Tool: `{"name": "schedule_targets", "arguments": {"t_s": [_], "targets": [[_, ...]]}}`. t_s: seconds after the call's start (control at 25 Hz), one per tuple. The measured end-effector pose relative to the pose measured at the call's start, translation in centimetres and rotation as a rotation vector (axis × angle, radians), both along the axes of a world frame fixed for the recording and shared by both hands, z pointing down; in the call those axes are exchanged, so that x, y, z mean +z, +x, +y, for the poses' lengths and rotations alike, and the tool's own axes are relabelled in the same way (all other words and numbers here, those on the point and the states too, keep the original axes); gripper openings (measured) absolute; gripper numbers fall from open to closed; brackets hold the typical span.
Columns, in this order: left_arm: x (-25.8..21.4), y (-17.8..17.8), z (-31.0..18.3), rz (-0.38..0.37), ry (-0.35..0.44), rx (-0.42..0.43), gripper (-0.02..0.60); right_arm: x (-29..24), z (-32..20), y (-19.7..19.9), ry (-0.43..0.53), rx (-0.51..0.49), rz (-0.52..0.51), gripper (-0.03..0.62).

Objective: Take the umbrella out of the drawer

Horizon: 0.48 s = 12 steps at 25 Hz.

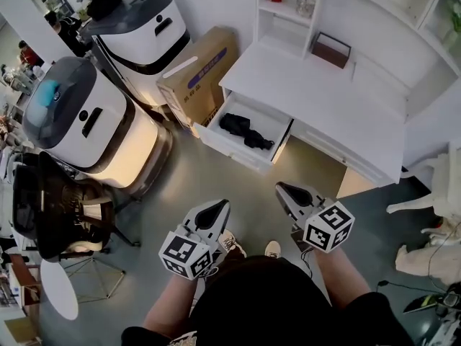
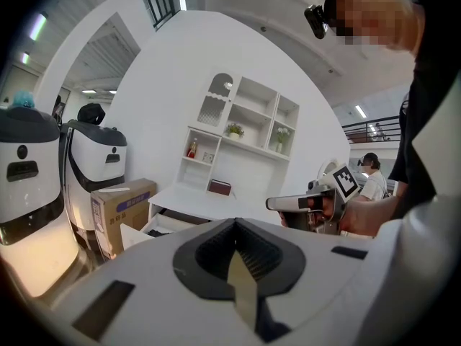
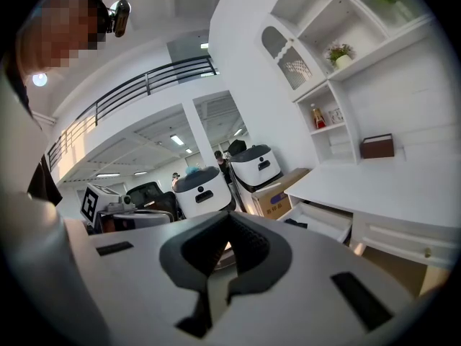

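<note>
Black folded umbrella (image 1: 246, 130) lying lengthwise in the pulled-out white drawer (image 1: 232, 149), about midway between its two ends, with nothing touching it. Drawer standing open below the left end of the white tabletop (image 1: 324, 99). Small brown box (image 1: 330, 49) far back by the tabletop's rear edge, under the white shelves (image 1: 288, 20). Cardboard box (image 1: 202, 71) on the floor just beside the drawer's left end. White, grey-lidded machine (image 1: 108, 135) farther left, second machine (image 1: 144, 38) behind it. Left gripper (image 1: 215, 207) and right gripper (image 1: 286, 189) held side by side over the grey floor (image 1: 194, 186), apart from each other, both pointing toward the drawer and only slightly downward, well short of its front wall. Left fingers (image 2: 212, 254) closed tip to tip in the left gripper view, with nothing held between them; open drawer and tabletop small beyond the tips, and the right gripper with its marker cube (image 2: 344, 182) off to the right. Right fingers (image 3: 194, 254) likewise closed on nothing in the right gripper view; drawer and cardboard box ahead and to the right of the tips, machines straight beyond. Umbrella not yet reached by either gripper.
</note>
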<state>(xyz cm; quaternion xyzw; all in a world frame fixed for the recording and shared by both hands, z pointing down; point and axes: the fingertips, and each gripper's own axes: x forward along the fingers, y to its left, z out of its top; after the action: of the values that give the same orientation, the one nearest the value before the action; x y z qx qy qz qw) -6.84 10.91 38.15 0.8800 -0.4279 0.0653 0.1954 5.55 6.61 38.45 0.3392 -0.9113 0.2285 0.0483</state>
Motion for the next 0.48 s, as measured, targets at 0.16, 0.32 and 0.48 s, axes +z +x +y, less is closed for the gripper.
{"name": "schedule_targets", "arguments": {"t_s": [0.16,0.32,0.48], "targets": [[-0.3,-1.2,-1.0,0.01,0.007,0.013,0.005,-0.1,-0.6,-1.0,-0.001,0.018,0.007,0.003],[-0.4,-2.7,-2.1,0.019,0.011,0.024,0.005,0.0,-1.4,-2.4,-0.001,0.03,0.015,0.003],[0.1,-4.4,-3.0,0.019,0.011,0.036,0.005,0.5,-2.3,-4.2,0.0,0.04,0.021,0.003]]}}
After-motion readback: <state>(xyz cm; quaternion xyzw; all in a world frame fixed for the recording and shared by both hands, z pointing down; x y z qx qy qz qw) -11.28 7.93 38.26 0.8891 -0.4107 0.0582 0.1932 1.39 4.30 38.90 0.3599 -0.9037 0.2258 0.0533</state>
